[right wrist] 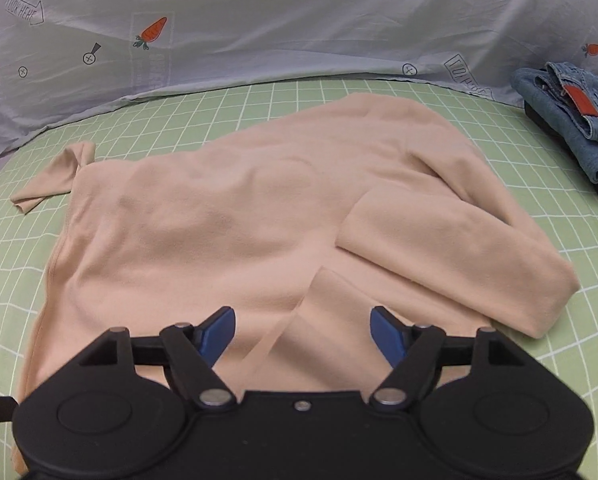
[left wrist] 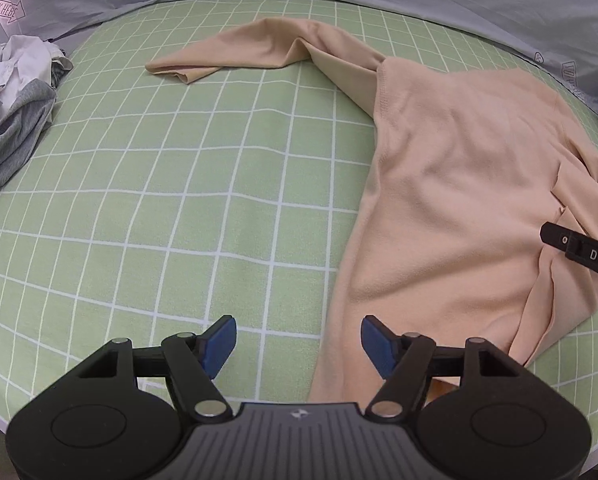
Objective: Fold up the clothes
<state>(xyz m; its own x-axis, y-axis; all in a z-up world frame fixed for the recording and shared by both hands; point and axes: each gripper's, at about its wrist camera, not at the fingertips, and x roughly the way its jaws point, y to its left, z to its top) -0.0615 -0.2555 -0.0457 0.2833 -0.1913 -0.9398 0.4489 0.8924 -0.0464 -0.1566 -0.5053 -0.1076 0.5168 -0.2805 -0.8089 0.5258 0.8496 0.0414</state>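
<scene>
**Both grippers released above a peach long-sleeved top on the checked sheet**

Your left gripper (left wrist: 298, 346) points steeply down from the bottom centre of the left wrist view, its blue pads (left wrist: 219, 346) spread wide and holding nothing; green checked sheet (left wrist: 139, 200) shows between them, and the hem edge of the peach top (left wrist: 451, 200) lies just under the right-hand pad. The top fills the right half of that view, one sleeve (left wrist: 235, 54) stretched toward the upper centre-left. A heap of grey and white clothes (left wrist: 11, 108) sits at the left edge.

Your right gripper (right wrist: 302, 334) tilts down over the top (right wrist: 219, 220) in the right wrist view. Its jaws stand apart, unclenched; a loose flap of the fabric (right wrist: 299, 320) lies between the pads without being pressed. The other sleeve (right wrist: 459, 240) is folded across the body at right centre. Folded jeans (right wrist: 571, 120) rest at the upper right, a pale printed sheet (right wrist: 299, 20) behind.
</scene>
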